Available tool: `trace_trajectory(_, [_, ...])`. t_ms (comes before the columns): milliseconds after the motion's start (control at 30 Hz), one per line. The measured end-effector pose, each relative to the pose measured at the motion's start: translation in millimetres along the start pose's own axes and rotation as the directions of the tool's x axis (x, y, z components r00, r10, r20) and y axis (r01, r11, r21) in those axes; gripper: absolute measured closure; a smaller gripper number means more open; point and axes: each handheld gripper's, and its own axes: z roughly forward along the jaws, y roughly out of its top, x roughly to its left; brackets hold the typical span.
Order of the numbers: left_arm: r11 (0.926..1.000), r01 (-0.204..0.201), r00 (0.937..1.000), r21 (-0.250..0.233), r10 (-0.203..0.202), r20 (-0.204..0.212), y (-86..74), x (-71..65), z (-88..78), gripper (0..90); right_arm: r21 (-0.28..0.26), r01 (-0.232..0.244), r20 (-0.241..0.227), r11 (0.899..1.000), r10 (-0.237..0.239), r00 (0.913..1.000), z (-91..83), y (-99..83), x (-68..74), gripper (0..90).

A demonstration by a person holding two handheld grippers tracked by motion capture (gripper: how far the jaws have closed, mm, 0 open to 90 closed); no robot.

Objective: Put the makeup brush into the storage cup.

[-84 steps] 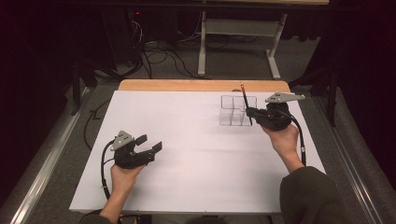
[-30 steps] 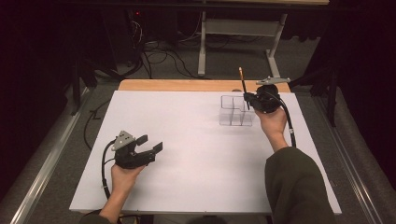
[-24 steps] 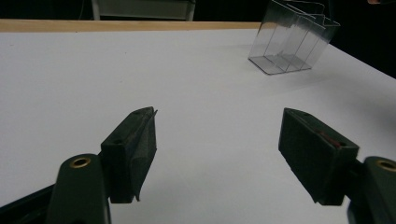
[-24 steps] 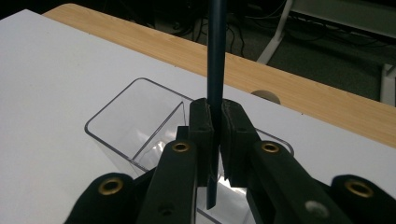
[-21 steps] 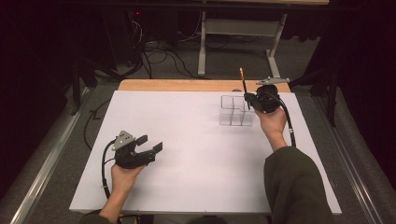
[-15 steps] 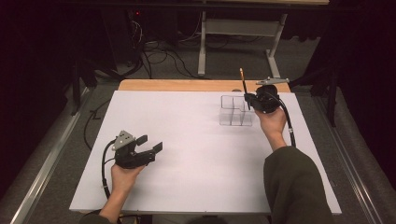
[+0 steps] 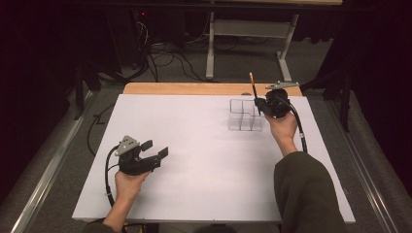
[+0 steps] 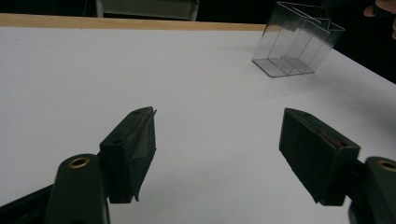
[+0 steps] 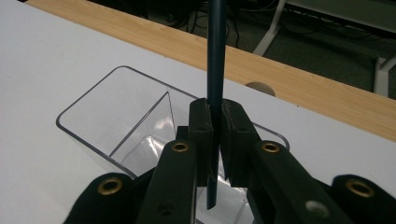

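Over the box: a pencil (image 9: 215,70) is pinched upright by the right gripper (image 9: 217,140) above the clear box (image 9: 116,126);
Left gripper (image 8: 217,140): jaws are held wide apart, nothing between, over the white table (image 7: 194,145)

R gripper (image 7: 259,103) w/ pencil (image 7: 253,89) over organizer (image 7: 241,121)

Right gripper view: pencil (image 9: 215,70) runs off the top edge, upper end cut; lower tip sits behind the right tool (image 9: 216,140) pads, so whether it's inside the clear organizer (image 9: 98,126) or above it can't be told. Organizer's near wall is hidden by the tool body. Left gripper view: organizer's (image 8: 299,46) top corner is cropped, and a hand (image 8: 385,11) is clipped at the upper right edge. High view: the person's sleeve (image 7: 306,194) runs off the bottom.
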Motion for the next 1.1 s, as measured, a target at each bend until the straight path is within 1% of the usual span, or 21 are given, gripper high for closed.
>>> trace_trajectory(167, [1.0, 0.0, 1.0, 0.001, 0.0, 0.001, -0.1, -0.1, -0.1, 27.7, 0.008, -0.003, 0.006, 1.0, 0.003, 1.0, 2.7, -1.5, -1.2, 85.3])
trace_trajectory(300, [0.9998, 0.018, 0.9998, -0.006, -0.018, 0.009, 0.1, 1.0, 0.0, 27.6, 0.011, -0.007, 0.002, 1.0, 0.007, 1.0, 3.9, -2.6, -1.7, 85.3])
trace_trajectory(767, [0.9999, 0.016, 0.9999, -0.005, -0.016, 0.007, 0.0, 1.0, -0.5, 27.6, 0.053, -0.014, 0.014, 0.998, 0.014, 0.9998, 11.5, -7.5, -2.8, 85.1])
trace_trajectory(933, [0.9997, 0.023, 0.9997, -0.007, -0.023, 0.005, 0.1, 1.9, -1.4, 27.6, 0.065, -0.021, 0.013, 0.998, 0.02, 0.9997, 13.0, -9.4, -3.9, 85.0])
trace_trajectory(1100, [0.9999, 0.016, 0.9999, -0.003, -0.016, 0.007, 0.0, 0.9, -0.6, 27.6, 0.08, -0.024, 0.01, 0.997, 0.023, 0.9997, 15.1, -11.5, -4.8, 84.5])
